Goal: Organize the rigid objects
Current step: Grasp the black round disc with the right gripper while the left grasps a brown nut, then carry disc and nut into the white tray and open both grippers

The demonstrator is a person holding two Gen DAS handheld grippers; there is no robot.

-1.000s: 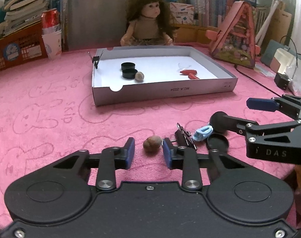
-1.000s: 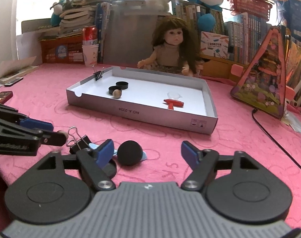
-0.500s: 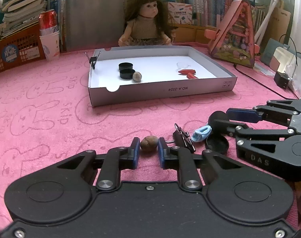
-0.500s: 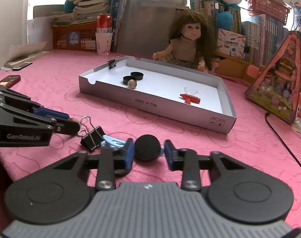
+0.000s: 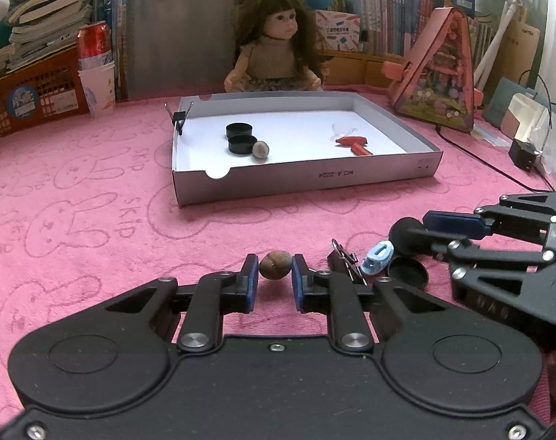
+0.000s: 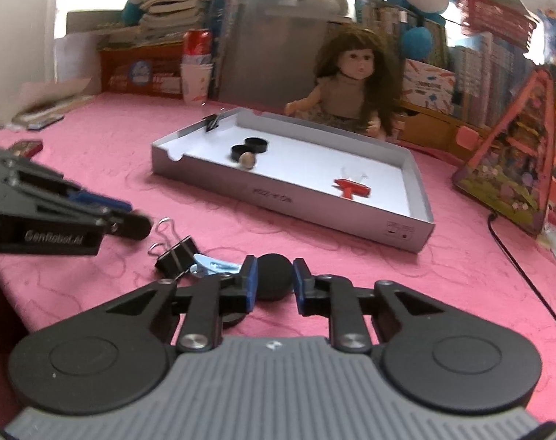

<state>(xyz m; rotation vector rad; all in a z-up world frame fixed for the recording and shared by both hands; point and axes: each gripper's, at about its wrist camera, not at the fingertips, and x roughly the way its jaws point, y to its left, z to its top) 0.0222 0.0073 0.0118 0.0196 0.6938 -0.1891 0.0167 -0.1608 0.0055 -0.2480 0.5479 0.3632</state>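
Left gripper [image 5: 275, 275] is pinching a small brown walnut-like nut [image 5: 275, 264] between its blue pads, nut sitting low on the pink bunny-print towel [image 5: 94, 227] that is covering the table. Right gripper [image 6: 274, 280] is clamping a round black plastic cap [image 6: 275, 275] edge-on between its blue pads; its jaws have just been closing in and then easing slightly, cap between them and both pads touching it. Just left of that cap in the right wrist view a light blue plastic clip [image 6: 214, 267] is lying against a black metal binder clip [image 6: 177, 255] with its wire handles up. Left wrist view is also showing a second black round lid [image 5: 406, 273] lying flat on the towel under the right gripper's fingers. Further out, a shallow grey cardboard tray with a white floor [image 5: 300, 179] is sitting mid-table, well apart from both grippers. Inside it: two black round caps [image 5: 239, 137] touching each other, a second brown nut [image 5: 260, 149] just beside the nearer cap, a red plastic piece [image 5: 353, 143] toward the right side, and another binder clip [image 5: 179, 117] clipped on the far-left corner wall. Behind the tray a brown-haired doll [image 5: 278, 55] is sitting upright; a pink triangular toy house [image 5: 439, 80] is standing to its right, a red can on stacked paper cups [image 5: 94, 62] to its left.
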